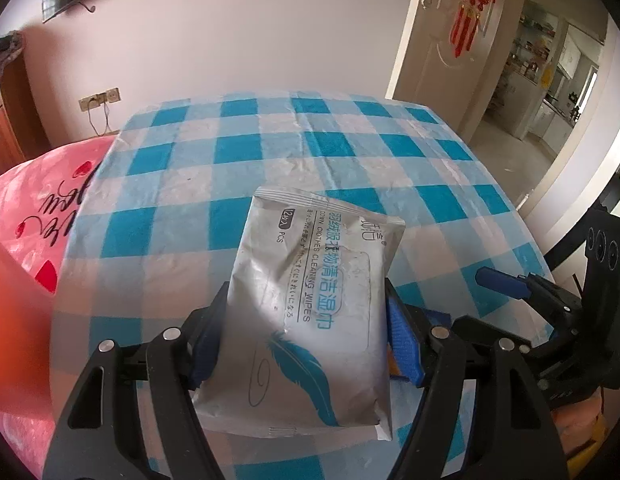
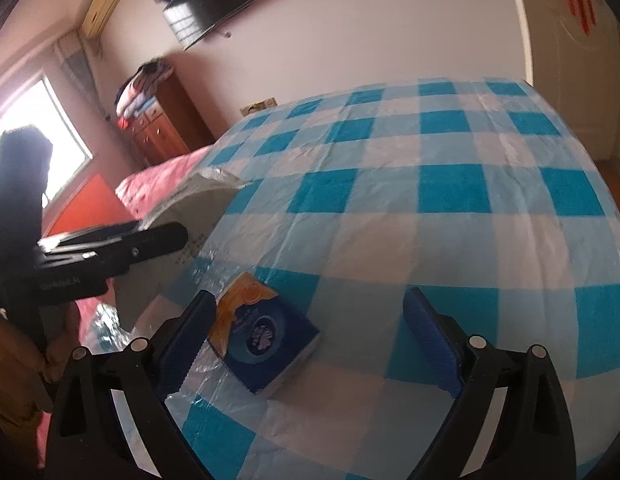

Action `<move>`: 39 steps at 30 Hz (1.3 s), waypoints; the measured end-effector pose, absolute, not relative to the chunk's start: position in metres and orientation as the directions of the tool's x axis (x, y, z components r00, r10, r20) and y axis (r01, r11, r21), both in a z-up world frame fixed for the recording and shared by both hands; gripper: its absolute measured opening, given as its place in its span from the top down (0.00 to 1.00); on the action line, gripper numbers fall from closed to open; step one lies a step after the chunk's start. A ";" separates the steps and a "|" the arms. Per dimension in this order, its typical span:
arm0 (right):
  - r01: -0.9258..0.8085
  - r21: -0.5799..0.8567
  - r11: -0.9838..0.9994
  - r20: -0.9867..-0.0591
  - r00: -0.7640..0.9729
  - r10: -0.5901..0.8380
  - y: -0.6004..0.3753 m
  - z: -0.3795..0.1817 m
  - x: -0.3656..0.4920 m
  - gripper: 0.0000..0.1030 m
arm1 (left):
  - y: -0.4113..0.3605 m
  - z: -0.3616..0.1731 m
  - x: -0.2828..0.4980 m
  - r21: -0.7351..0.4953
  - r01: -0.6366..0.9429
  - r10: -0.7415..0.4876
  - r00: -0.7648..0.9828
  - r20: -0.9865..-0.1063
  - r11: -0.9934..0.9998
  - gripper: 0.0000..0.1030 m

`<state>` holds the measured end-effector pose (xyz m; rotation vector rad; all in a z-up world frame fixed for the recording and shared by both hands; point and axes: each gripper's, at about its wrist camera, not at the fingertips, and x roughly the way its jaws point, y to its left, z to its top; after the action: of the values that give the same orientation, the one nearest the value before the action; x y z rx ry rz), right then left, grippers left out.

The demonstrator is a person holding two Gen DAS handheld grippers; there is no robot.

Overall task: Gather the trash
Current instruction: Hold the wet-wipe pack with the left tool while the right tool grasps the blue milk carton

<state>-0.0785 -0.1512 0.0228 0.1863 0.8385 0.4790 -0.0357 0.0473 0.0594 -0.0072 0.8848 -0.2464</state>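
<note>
Matt silver foil wipes pack (image 1: pixel 310 304), glossy plastic tablecloth (image 1: pixel 350 152)

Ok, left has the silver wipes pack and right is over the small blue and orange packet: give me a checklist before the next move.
1. Left gripper shut on the silver wipes pack, blue pads on both its sides: ok.
2. Pack clear of the blue checked tablecloth: cannot tell, the far end may still touch.
3. Right gripper open: ok.
4. Small blue and orange packet between the right fingers: not ok, it lies beside the left-hand finger, off centre.
5. Packet flat on the cloth, nothing on top: ok.
6. Trash container in view: not ok, neither view shows one.
</note>
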 end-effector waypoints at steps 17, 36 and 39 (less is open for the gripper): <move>-0.451 0.022 0.892 -0.754 0.579 0.311 -0.089 0.013 -0.085 0.10 | 0.087 0.049 -0.055 -0.111 0.132 -0.169 0.625 -0.762 0.985 0.31; -0.490 -0.056 0.870 -0.776 0.570 0.271 -0.072 0.008 -0.088 0.36 | 0.117 0.042 -0.067 -0.090 0.108 -0.139 0.653 -0.744 0.990 0.31; -0.498 -0.055 0.865 -0.776 0.567 0.277 -0.072 0.008 -0.089 0.39 | 0.122 0.042 -0.070 -0.086 0.109 -0.136 0.660 -0.739 0.990 0.31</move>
<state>-0.0889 -0.0716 0.0079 -0.2822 0.8539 0.4628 -0.0697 0.1224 0.0419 -0.0351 0.8389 -0.1387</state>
